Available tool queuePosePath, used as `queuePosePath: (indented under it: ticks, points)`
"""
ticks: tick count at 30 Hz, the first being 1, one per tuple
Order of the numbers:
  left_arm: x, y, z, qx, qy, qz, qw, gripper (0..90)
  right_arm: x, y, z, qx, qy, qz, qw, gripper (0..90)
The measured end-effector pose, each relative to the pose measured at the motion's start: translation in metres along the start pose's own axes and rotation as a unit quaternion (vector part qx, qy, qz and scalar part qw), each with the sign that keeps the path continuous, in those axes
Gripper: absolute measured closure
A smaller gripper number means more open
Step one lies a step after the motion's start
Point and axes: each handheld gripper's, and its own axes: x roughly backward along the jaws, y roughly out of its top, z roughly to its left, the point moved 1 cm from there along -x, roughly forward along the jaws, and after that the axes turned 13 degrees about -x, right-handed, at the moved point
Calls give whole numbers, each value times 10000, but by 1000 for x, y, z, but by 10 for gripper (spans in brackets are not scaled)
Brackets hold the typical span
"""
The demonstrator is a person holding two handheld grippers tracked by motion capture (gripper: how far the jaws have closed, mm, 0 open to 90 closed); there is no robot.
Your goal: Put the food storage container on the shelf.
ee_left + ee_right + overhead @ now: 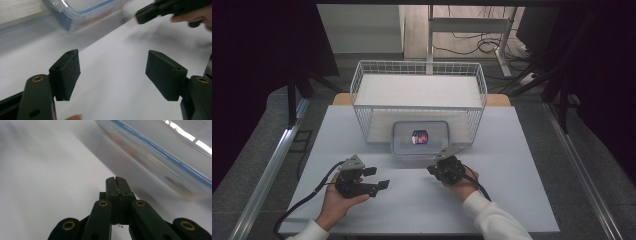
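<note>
Two grippers hovering over the white table (512, 200), near its front edge. Left gripper (379, 178) sitting in the left hand (334, 202), jaws spread wide, nothing between them. Just beyond, between both, clear lidded container (421, 137) lying on the table, touching the wire basket (419, 100) front. Right gripper (434, 170) resting just beside the container's near edge, jaws pressed together, empty.
</note>
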Motion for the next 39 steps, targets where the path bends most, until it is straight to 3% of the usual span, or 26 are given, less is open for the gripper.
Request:
queuePosePath:
  ticks: [1,4,9,13,14,25,39]
  points:
    - [0,0,0,3,13,7,10000,276,-12,5,1,65,-148,-1,9999,887]
    - [2,-1,2,-74,139,57,9999,276,-26,10,2,15,-306,-29,9995,888]
    - [5,-3,4,-46,165,29,9998,276,-36,18,4,-7,-386,-100,9992,888]
    - [7,-3,6,9,188,5,9998,276,-39,20,2,-59,-385,-89,9992,888]
    - [8,-3,7,23,195,-5,9998,276,-41,19,2,-23,-487,-92,9988,889]
    - [8,-4,9,60,199,-9,9998,277,-44,27,-2,-179,-470,-210,9985,889]
    - [8,-5,9,66,212,5,9998,277,-54,51,-14,-502,-579,-442,9961,889]
